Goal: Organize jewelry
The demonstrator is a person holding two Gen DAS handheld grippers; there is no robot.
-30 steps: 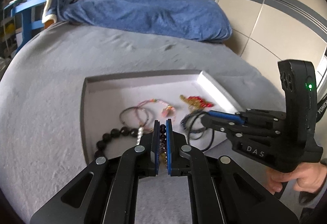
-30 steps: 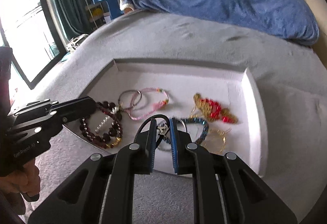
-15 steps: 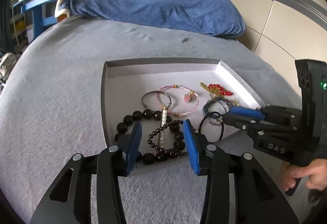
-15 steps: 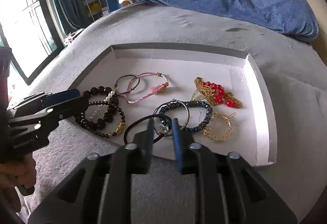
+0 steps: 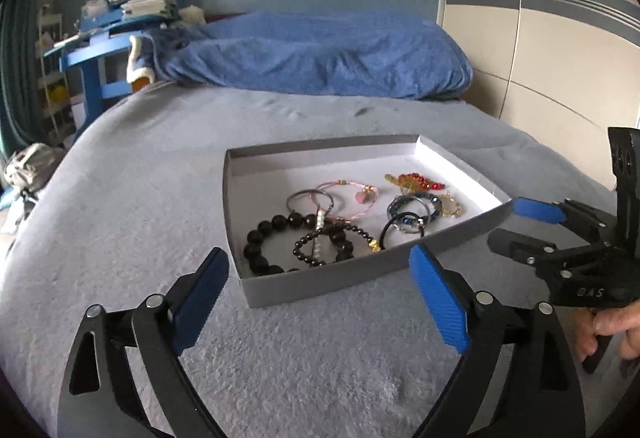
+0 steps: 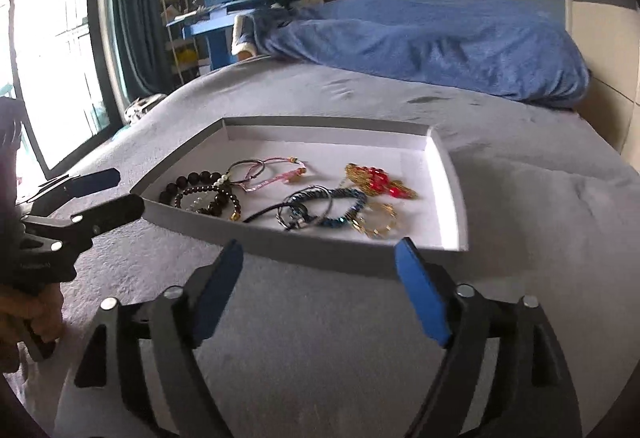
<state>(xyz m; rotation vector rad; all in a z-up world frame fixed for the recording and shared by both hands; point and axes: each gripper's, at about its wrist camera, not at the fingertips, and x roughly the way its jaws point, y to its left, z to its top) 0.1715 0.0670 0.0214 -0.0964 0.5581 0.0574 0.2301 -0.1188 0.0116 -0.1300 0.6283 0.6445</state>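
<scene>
Left gripper (image 5: 320, 290): jaws wide apart and opening; nothing between the pads, only grey bedcover (image 5: 140, 166) beneath.
Right gripper (image 6: 320, 290): jaws wide apart and opening; nothing held, pads clear of the box wall.
Box (image 5: 320, 282): shallow grey box with white lining, on the bedcover just beyond both grippers.
Jewelry: all inside the box. Black bead bracelets (image 5: 296, 242) near left; pink cord bracelet (image 5: 352, 194) centre; blue beaded bracelet (image 6: 340, 202) and black loop (image 5: 400, 234) near right; red-and-gold piece (image 6: 376, 180) far right.
Change from a second earlier: both jaw pairs were nearly closed over the jewelry; both grippers now sit back from the box, outside its near wall.
Left view only: the person's right hand (image 5: 612, 330) on its handle.
Right view only: window (image 6: 52, 58) at left; the gold chain (image 6: 376, 222), possibly a bracelet.
</scene>
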